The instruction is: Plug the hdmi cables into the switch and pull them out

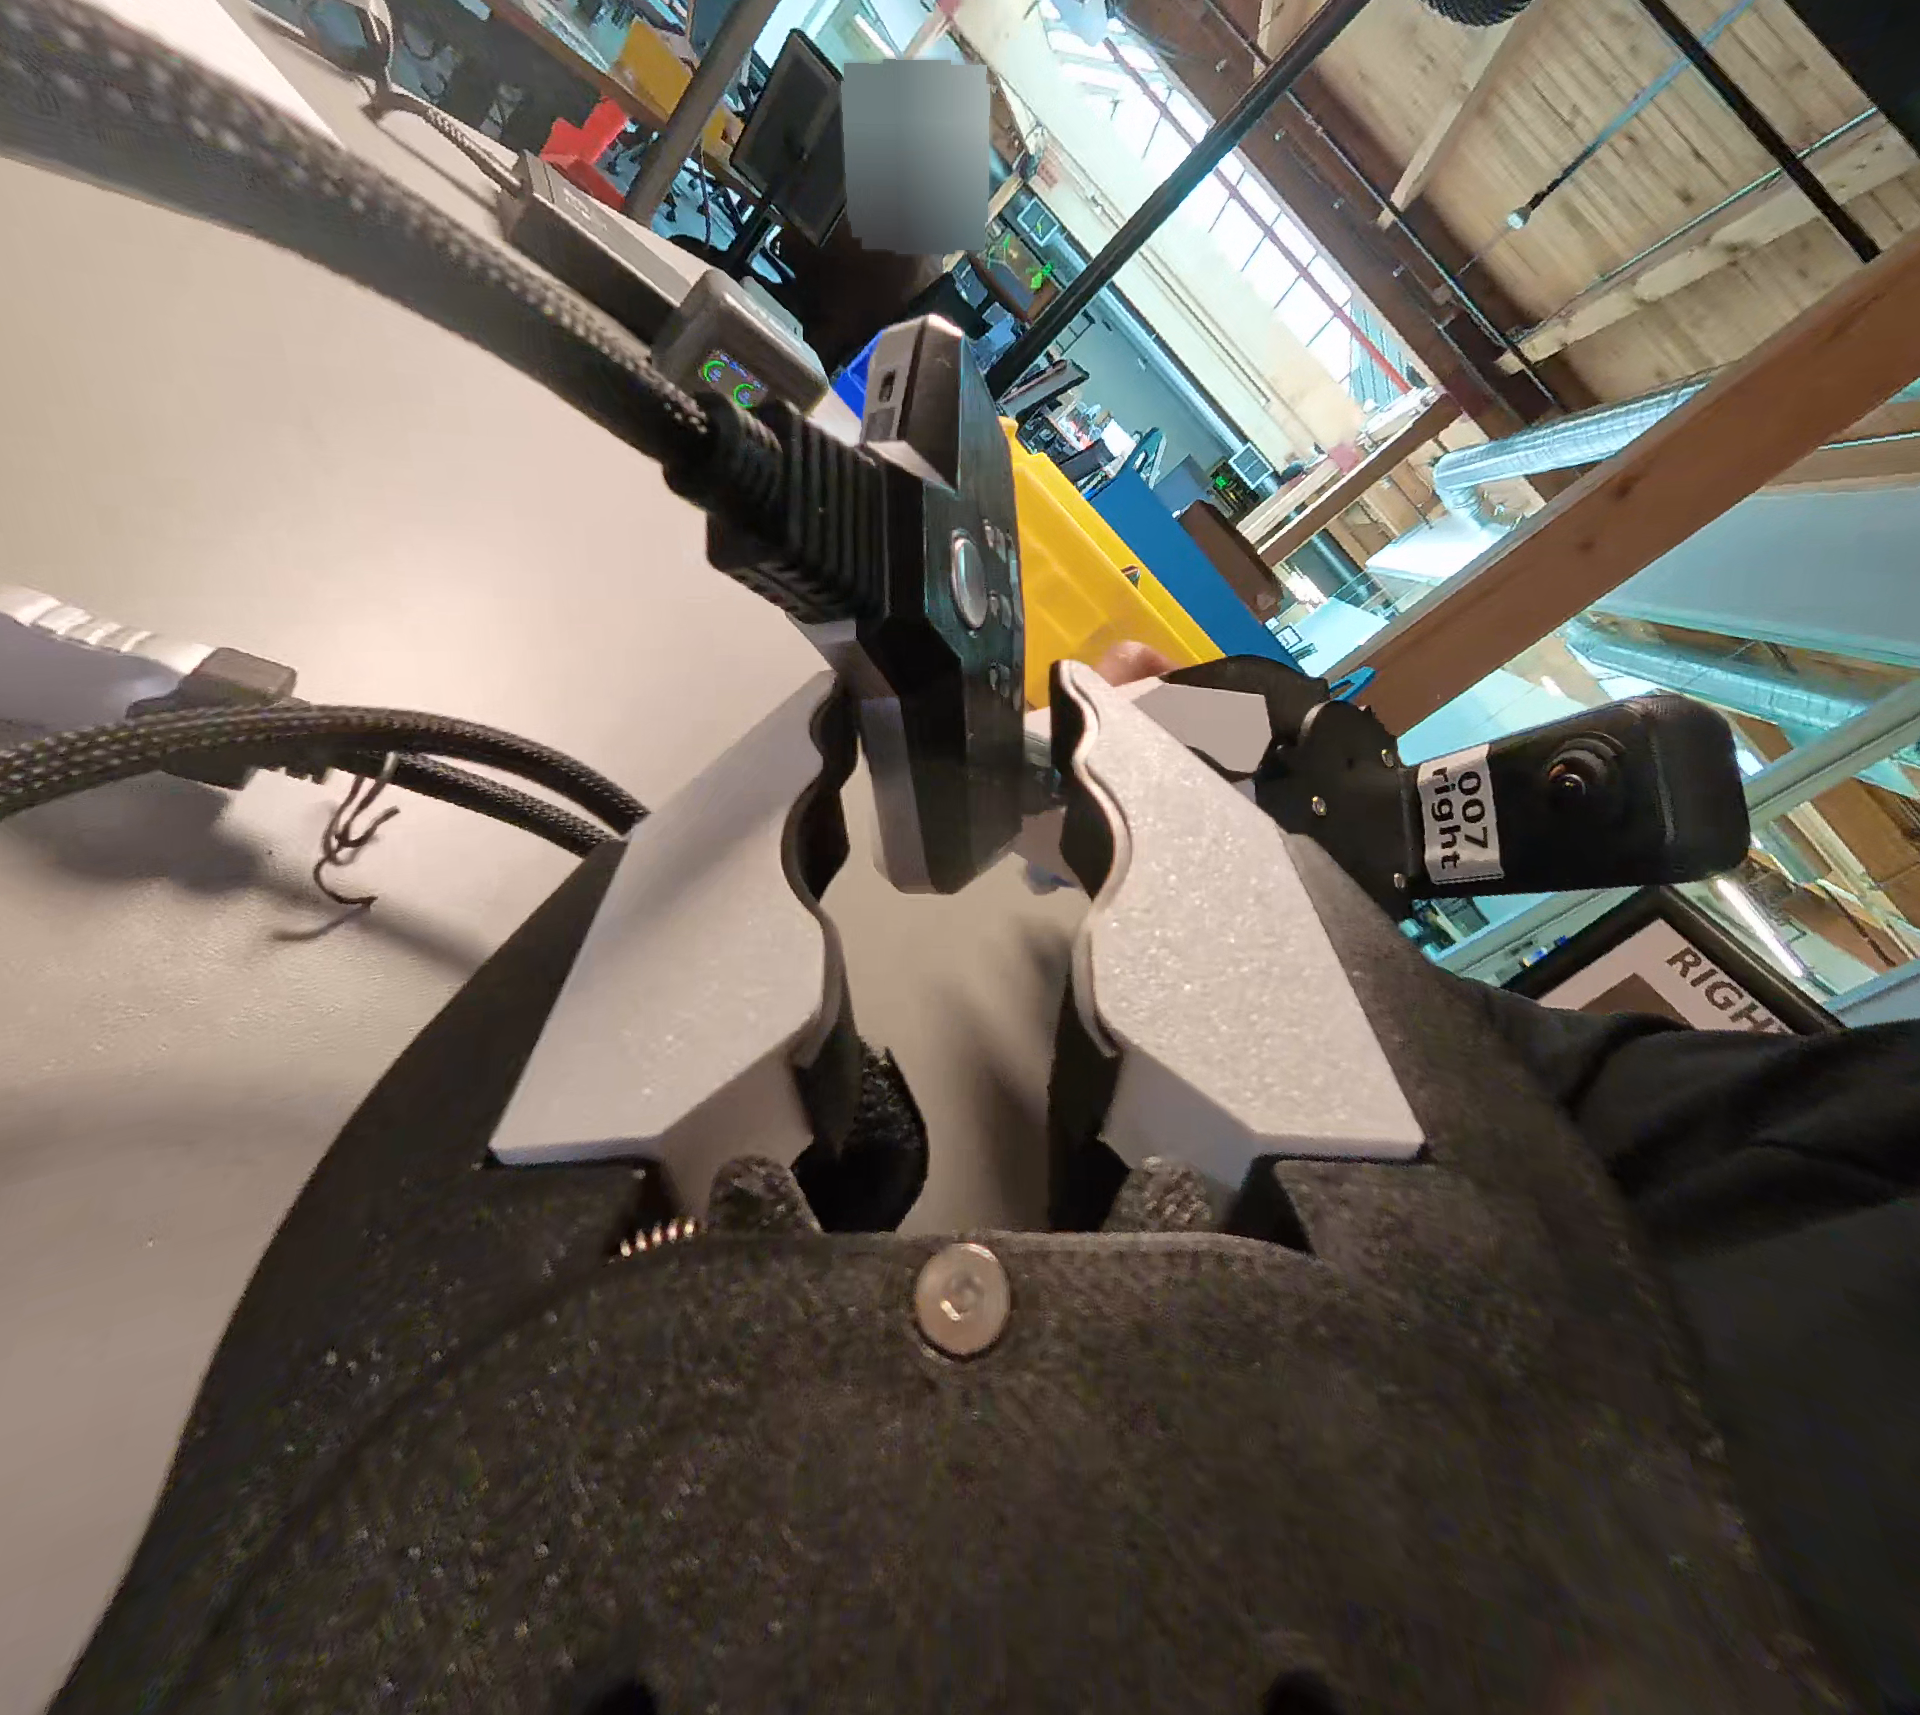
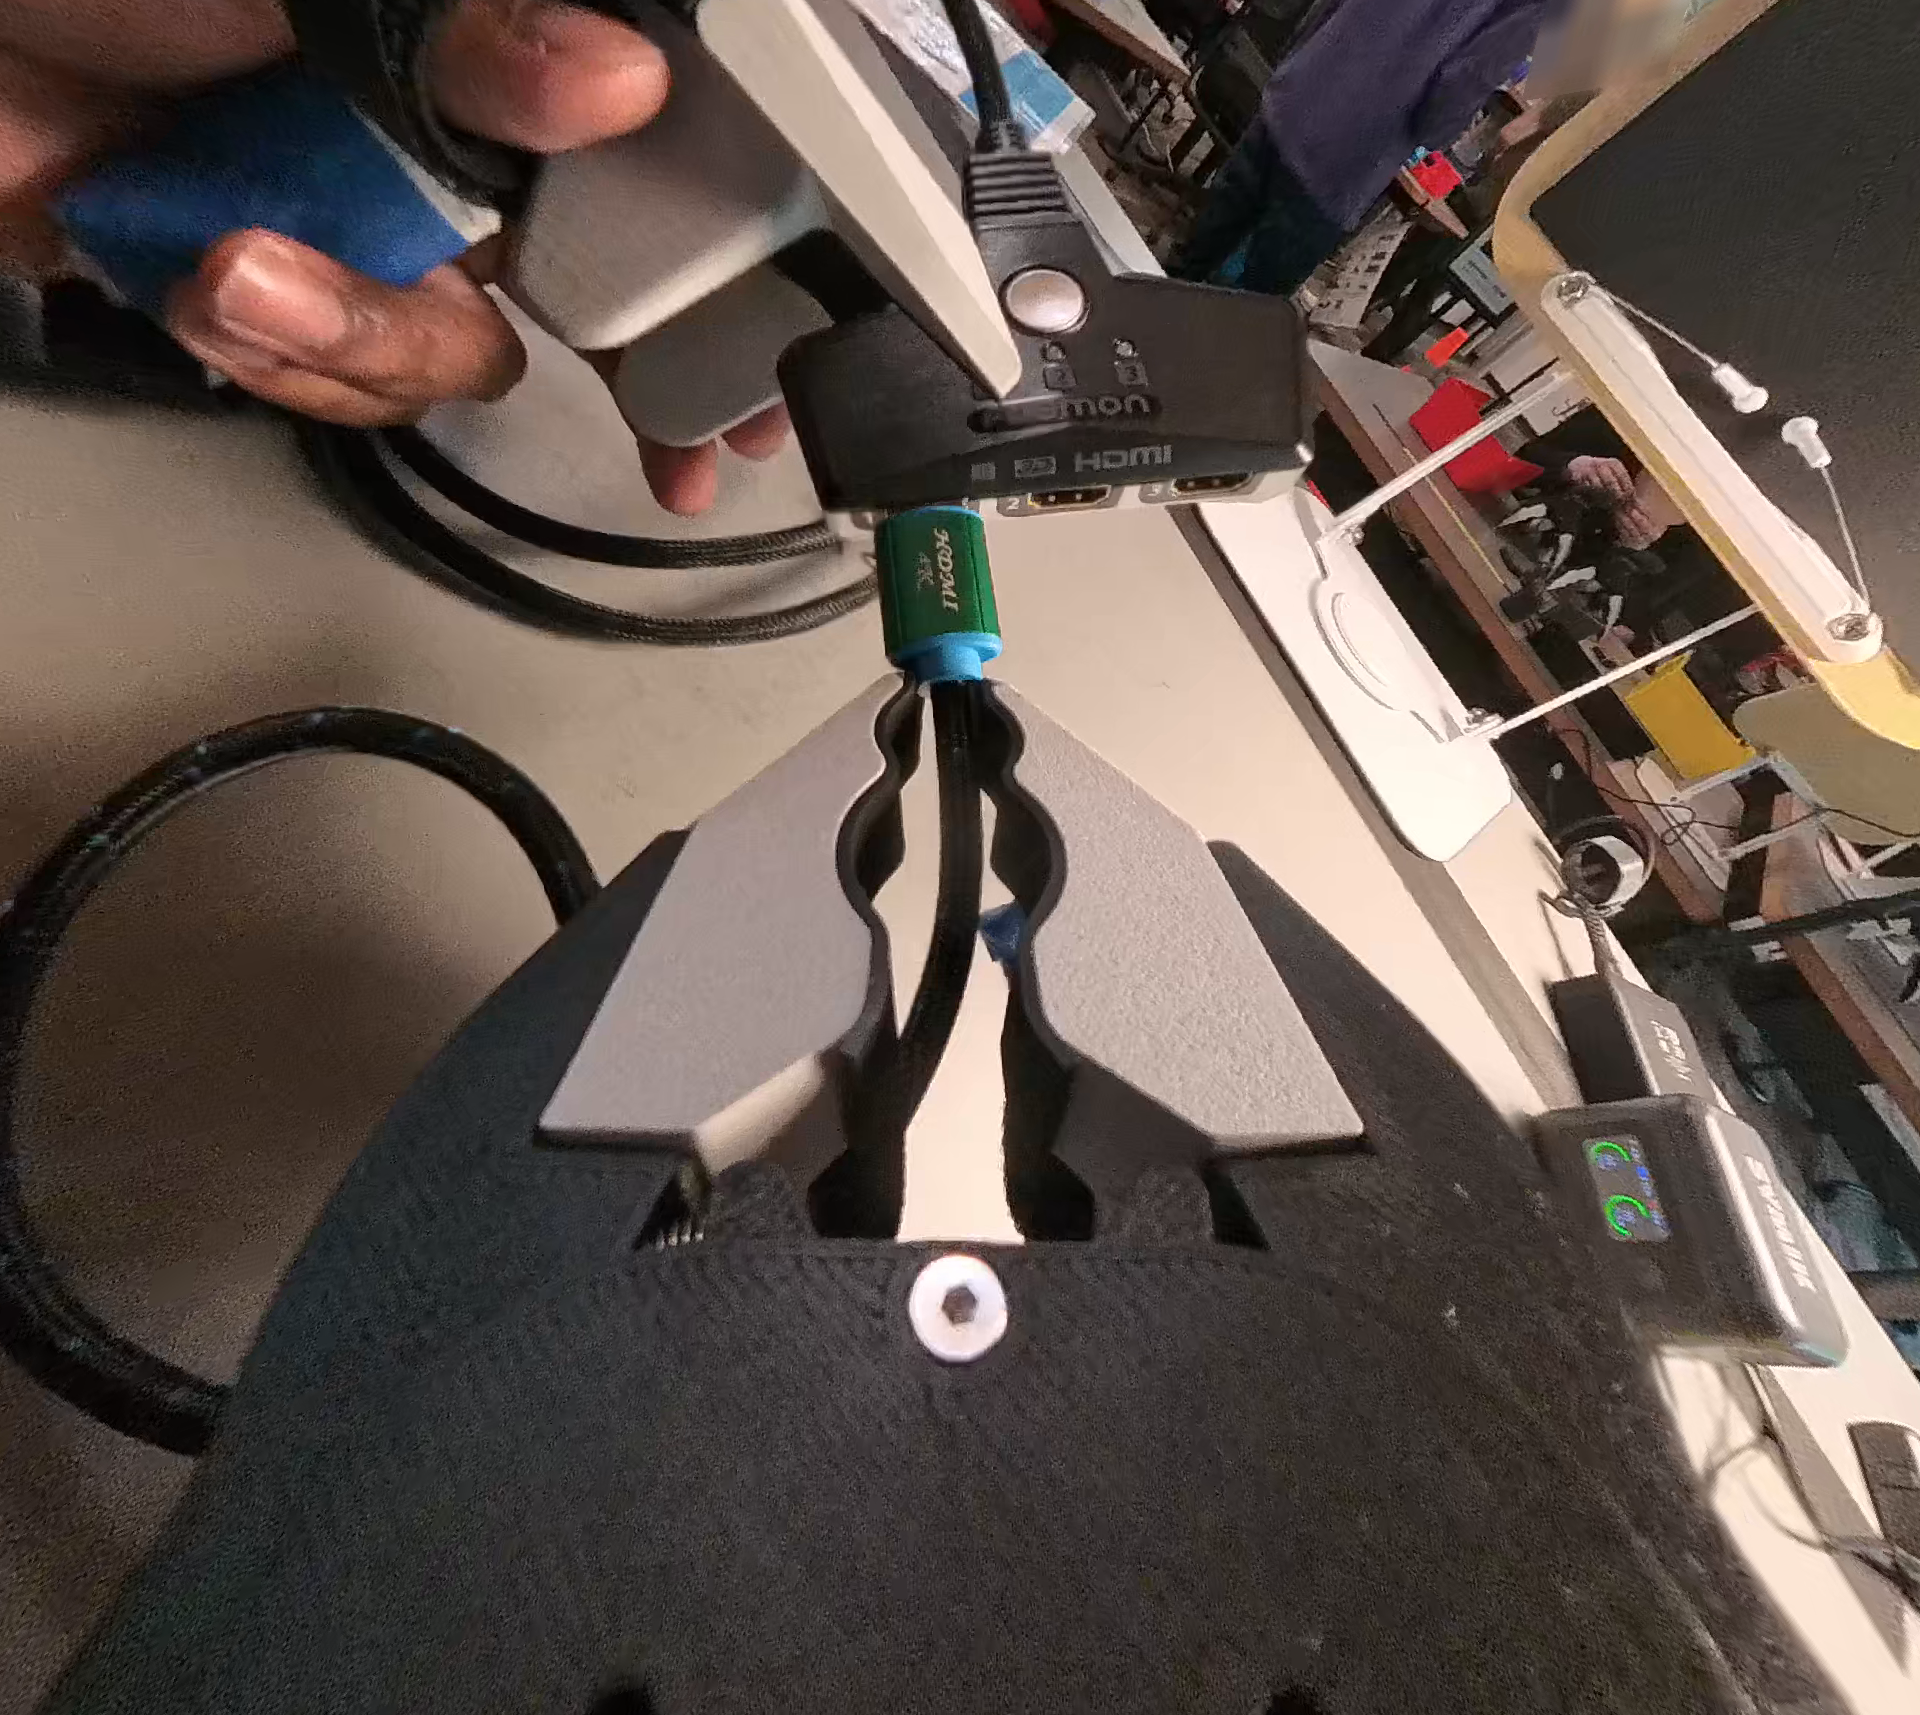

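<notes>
Centrally, 1 flat black plastic hdmi switch is held up off the pale grey matte tabletop, clenched betw. the 2 grey wavy-edged fingers of the left gripper; from the right wrist view, that gripper's grey finger lies across the switch's top, w/ a bare hand on its handle. Switch has 1 round silver button, white printed lettering on top and front edge, and a row of ports: 2 open ports seen, numbered; a third is taken by 1 green metallic hdmi plug w/ blue collar, seated in the leftmost port. Plug carries pale lettering. Its black braided cable runs back betw. the right gripper's 2 grey textured fingers, which are closed onto the cable just behind the blue collar. 1 ribbed black connector w/ braided lead leaves the switch's opposite side. Extra black braided cable loops lie on the table. 2 small dark battery-type boxes w/ green ring displays and white label text sit near the table edge. Right gripper's camera body bears 1 white sticker w/ print.
</notes>
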Demonstrator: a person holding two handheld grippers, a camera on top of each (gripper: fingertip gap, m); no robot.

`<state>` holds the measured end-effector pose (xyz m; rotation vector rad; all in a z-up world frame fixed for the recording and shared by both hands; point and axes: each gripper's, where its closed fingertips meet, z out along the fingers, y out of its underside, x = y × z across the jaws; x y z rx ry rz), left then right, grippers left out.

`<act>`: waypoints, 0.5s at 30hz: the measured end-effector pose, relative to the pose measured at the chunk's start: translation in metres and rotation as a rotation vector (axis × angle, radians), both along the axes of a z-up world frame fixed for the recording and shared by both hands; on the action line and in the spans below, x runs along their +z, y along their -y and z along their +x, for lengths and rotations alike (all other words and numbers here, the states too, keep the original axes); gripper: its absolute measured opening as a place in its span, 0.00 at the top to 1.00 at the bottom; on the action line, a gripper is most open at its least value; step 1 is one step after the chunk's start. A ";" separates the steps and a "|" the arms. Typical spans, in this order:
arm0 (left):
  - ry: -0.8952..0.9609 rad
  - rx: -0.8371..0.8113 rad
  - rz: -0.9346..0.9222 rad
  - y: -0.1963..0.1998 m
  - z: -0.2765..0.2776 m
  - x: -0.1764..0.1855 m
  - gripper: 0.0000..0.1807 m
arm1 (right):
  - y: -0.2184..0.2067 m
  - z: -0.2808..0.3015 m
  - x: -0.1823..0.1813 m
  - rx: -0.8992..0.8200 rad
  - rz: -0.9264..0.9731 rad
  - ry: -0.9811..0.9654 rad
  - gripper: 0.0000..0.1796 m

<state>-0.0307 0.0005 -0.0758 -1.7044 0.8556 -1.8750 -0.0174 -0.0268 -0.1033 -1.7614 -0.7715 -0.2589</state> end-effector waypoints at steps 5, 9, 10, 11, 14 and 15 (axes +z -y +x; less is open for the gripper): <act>0.021 -0.020 -0.006 0.005 0.001 0.001 0.83 | -0.001 -0.013 -0.001 0.056 0.020 -0.038 0.95; 0.050 0.016 0.027 0.002 -0.001 0.003 0.86 | -0.005 -0.012 -0.001 0.053 0.069 -0.021 0.95; 0.061 0.025 0.050 0.002 -0.002 0.005 0.86 | -0.005 -0.012 -0.001 0.053 0.085 -0.009 0.94; 0.071 0.034 0.074 0.003 -0.003 0.006 0.86 | -0.006 -0.012 -0.001 0.051 0.099 0.008 0.95; 0.090 0.042 0.108 0.004 -0.004 0.008 0.87 | -0.005 -0.011 0.000 0.053 0.135 0.054 0.95; 0.096 0.041 0.111 0.005 -0.005 0.008 0.87 | -0.005 -0.011 0.001 0.058 0.143 0.060 0.95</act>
